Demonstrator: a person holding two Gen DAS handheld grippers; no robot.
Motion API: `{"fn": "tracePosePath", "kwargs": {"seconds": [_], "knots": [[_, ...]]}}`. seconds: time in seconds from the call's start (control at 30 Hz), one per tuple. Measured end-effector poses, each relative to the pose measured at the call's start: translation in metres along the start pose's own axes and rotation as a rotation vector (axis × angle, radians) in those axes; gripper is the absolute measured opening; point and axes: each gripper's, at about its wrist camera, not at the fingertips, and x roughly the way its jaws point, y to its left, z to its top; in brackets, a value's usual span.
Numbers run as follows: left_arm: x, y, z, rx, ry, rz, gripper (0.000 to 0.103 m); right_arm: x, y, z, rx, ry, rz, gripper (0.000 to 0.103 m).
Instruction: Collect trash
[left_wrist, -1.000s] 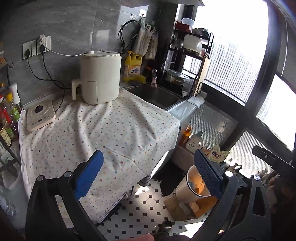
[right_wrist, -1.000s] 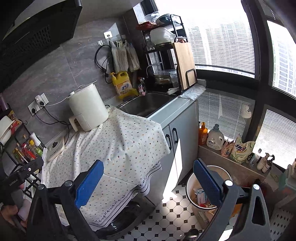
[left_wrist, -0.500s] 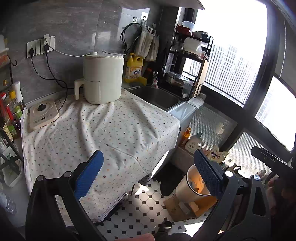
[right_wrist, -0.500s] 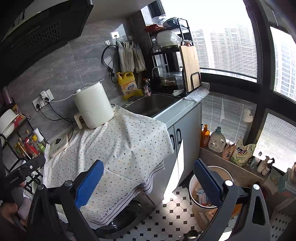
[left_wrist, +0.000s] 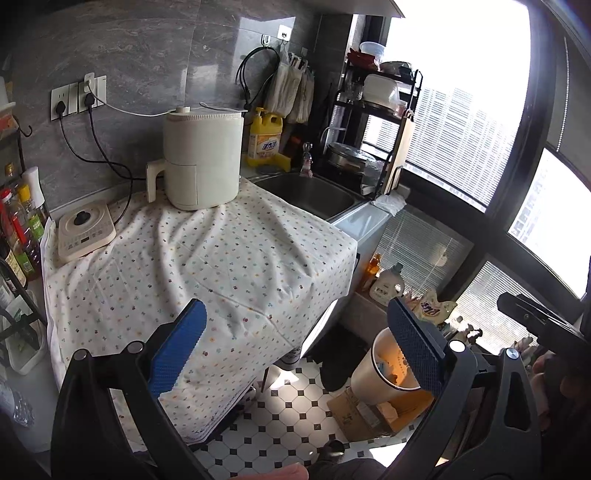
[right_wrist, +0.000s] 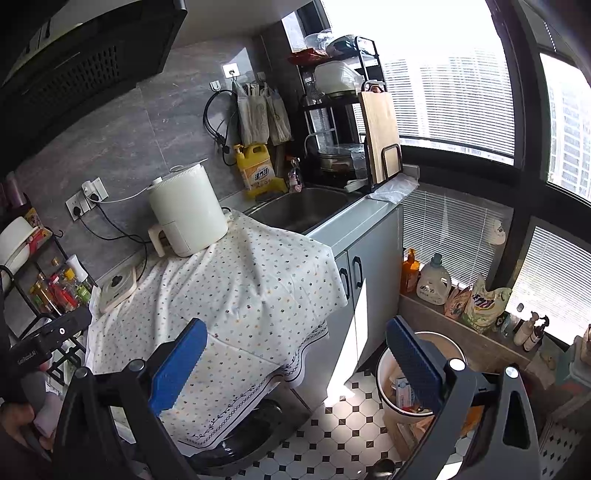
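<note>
Both hand-held grippers hang spread and empty over a kitchen tabletop: the left hand-held gripper (left_wrist: 295, 349) and the right hand-held gripper (right_wrist: 293, 363), blue pads wide apart. Against the frames a second earlier, each view has swung slightly, so the white appliance (left_wrist: 203, 158) now sits nearer 12 o'clock in the left view and closer to centre in the right. A dotted cloth (left_wrist: 207, 266) covers the tabletop (right_wrist: 373, 218), bare of any trash. The bin (right_wrist: 388, 373), on the tiled floor (left_wrist: 288, 417) at 4 o'clock, holds scraps and is partly hidden behind each right-side pad. A sink (right_wrist: 303, 206) lies beyond the cloth, a yellow bottle (left_wrist: 264, 138) behind it.
</note>
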Motion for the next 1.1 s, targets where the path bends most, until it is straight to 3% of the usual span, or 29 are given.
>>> {"fn": "tracePosePath", "kwargs": {"seconds": [1.1], "knots": [[-0.0023, -0.0077, -0.0011, -0.009, 0.000, 0.009, 0.097, -0.0054, 0.0002, -0.0070, -0.003, 0.002, -0.005, 0.095]]}}
